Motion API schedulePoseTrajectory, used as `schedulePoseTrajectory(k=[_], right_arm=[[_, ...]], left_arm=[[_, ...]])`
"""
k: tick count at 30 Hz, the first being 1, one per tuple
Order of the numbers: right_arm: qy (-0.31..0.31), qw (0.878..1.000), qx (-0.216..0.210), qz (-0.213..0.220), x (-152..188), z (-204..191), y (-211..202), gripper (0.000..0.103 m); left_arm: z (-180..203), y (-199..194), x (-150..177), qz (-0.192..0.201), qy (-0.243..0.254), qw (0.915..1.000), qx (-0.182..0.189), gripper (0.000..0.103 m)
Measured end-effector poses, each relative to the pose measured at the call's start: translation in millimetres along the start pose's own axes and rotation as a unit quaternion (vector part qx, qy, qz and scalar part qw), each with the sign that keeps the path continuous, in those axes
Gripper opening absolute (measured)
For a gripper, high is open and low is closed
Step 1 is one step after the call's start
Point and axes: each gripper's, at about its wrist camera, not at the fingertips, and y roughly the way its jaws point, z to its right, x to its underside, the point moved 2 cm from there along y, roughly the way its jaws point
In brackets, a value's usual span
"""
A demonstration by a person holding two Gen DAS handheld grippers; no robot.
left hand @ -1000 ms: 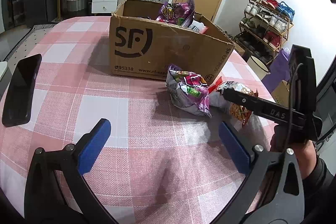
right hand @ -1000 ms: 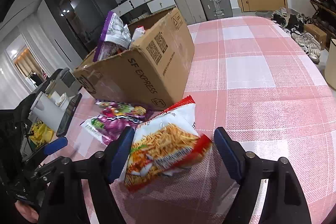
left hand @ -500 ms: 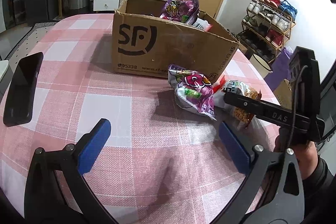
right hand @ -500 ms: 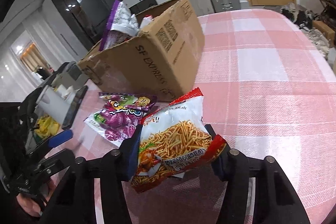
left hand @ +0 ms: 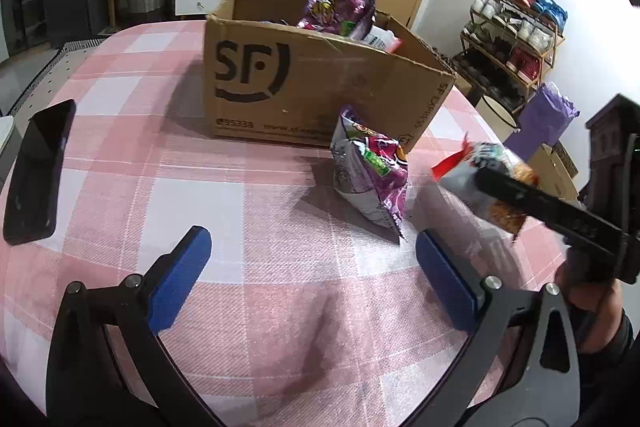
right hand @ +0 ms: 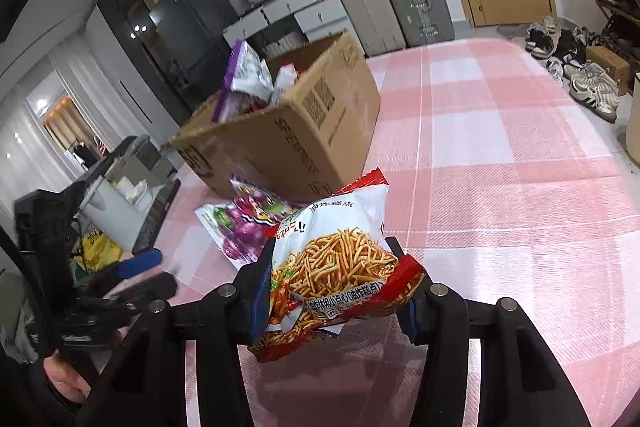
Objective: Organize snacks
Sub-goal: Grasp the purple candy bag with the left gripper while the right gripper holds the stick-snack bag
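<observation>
Two grippers, two different states. Your right gripper (right hand: 334,291) is clamped on the noodle-snack bag (right hand: 340,267), a crinkly, glossy white-and-red packet printed with fried strips; its blue pads press into both sides, and the bag bulges up between them, lifted clear of the tablecloth (right hand: 500,187). Your left gripper (left hand: 312,275) hangs wide apart over bare cloth, blue rubber pads (left hand: 178,279) on black arms, nothing between them.

Just ahead of the left pads lies the purple snack bag (left hand: 370,175), puffy foil with a crimped edge, resting on the woven pink-and-white check cloth near the front corner of the cardboard box (left hand: 320,87). That box is plain corrugated board with a ragged top rim, open, and more purple and white packets stick up above its far edge.

From the left view, the held bag (left hand: 484,179) hangs to the right of the purple one, apart from it, near the table's rounded right edge. A black phone (left hand: 40,171) lies flat near the left edge, well apart from the box. Between the phone and the box the cloth is open.

Only the right view shows the held bag's printed face and the long stretch of bare cloth right of the box, running to the table's far edge.
</observation>
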Motion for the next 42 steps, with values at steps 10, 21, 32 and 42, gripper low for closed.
schedulePoseTrajectory(k=[10,21,32,42], right_arm=[[0.0,0.999,-0.006,0.037,3.6,-8.8,-51.1,0.051],[-0.008,0.999,-0.005,0.053,7.5,-16.5,-80.3,0.051],[0.003,0.998,-0.008,0.058,9.6,-10.6,-85.4,0.051],[0.009,0.998,-0.006,0.062,11.2,-7.3,-86.7,0.051]], left_arm=[[17.2,26.6,-19.6,-0.025,0.011,0.9996,0.003,0.102],[25.9,76.1,-39.4,-0.072,-0.013,0.9974,0.0,0.102],[41.8,110.8,-57.8,-0.082,-0.001,0.9962,-0.029,0.102],[62.9,132.8,-69.9,-0.079,0.042,0.9933,-0.073,0.088]])
